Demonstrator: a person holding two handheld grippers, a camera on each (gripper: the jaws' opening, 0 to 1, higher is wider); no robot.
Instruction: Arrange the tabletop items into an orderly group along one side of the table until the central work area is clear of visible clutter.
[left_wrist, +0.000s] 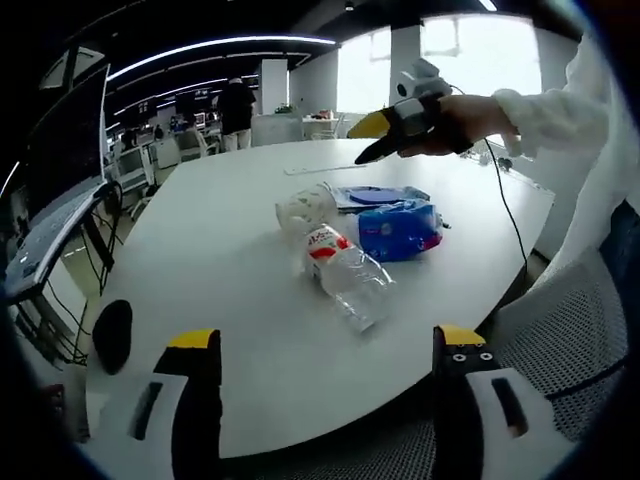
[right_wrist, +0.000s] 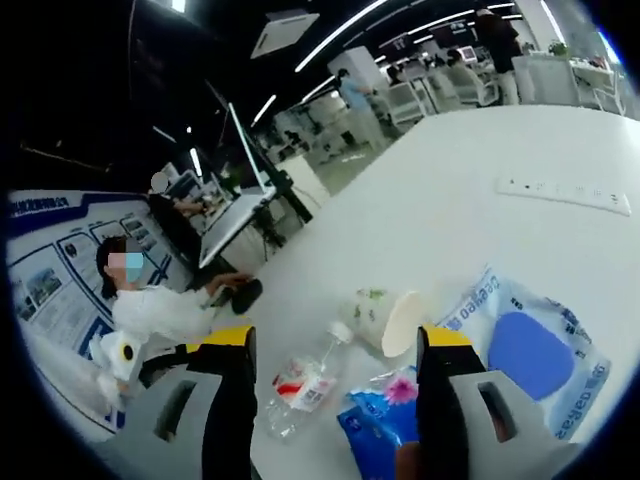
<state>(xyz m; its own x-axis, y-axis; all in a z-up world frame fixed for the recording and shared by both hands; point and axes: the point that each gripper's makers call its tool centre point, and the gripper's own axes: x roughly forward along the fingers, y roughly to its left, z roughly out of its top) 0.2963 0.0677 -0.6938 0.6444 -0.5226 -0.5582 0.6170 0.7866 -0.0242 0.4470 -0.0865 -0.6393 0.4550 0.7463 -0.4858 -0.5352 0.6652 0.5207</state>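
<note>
A clear plastic bottle (left_wrist: 345, 272) with a red label lies on its side in the middle of the white table (left_wrist: 200, 250). Beside it lie a tipped paper cup (left_wrist: 304, 208), a blue tissue pack (left_wrist: 400, 230) and a clear bag with a blue item (left_wrist: 375, 194). My left gripper (left_wrist: 325, 400) is open at the near edge, short of the bottle. A hand holds my right gripper (left_wrist: 385, 138) above the far side. In the right gripper view, that gripper (right_wrist: 335, 400) is open over the bottle (right_wrist: 303, 387), cup (right_wrist: 385, 318), tissue pack (right_wrist: 385, 420) and bag (right_wrist: 530, 350).
A white power strip (right_wrist: 565, 192) lies further along the table, and a thin black cable (left_wrist: 510, 215) runs over the right edge. A black object (left_wrist: 112, 335) sits off the left edge. A mesh chair (left_wrist: 580, 340) stands near right. Desks and monitors (right_wrist: 235, 215) lie beyond.
</note>
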